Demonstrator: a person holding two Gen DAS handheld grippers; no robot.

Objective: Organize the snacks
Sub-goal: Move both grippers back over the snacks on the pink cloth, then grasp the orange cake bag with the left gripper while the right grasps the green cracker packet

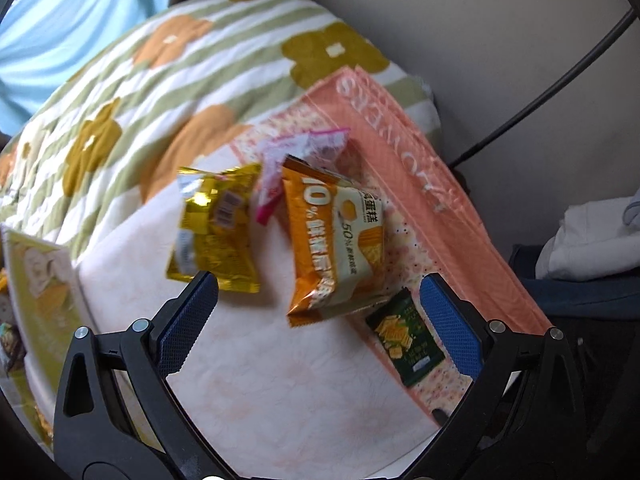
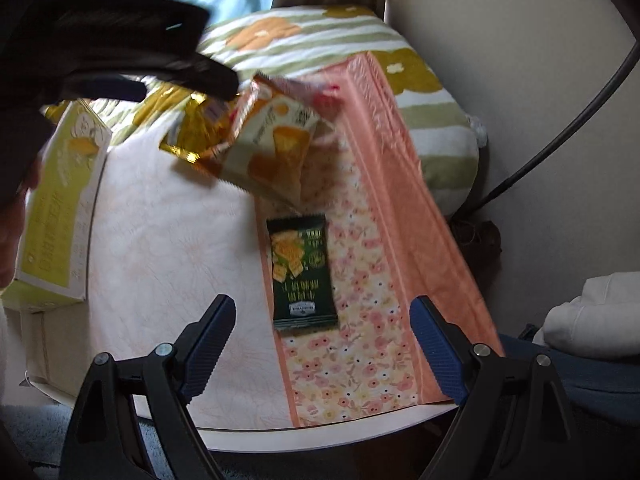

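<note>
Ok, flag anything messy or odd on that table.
The orange cake packet, gold packet and pink wrapper lie tumbled in a crooked heap, overlapping. The dark green cracker packet lies apart, flat on the floral mat. Nothing looks spilled or torn.

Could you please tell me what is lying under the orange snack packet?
A pink packet sticks out from beneath the orange packet, and the floral cloth lies below both. The rest of the pink packet is covered.
</note>
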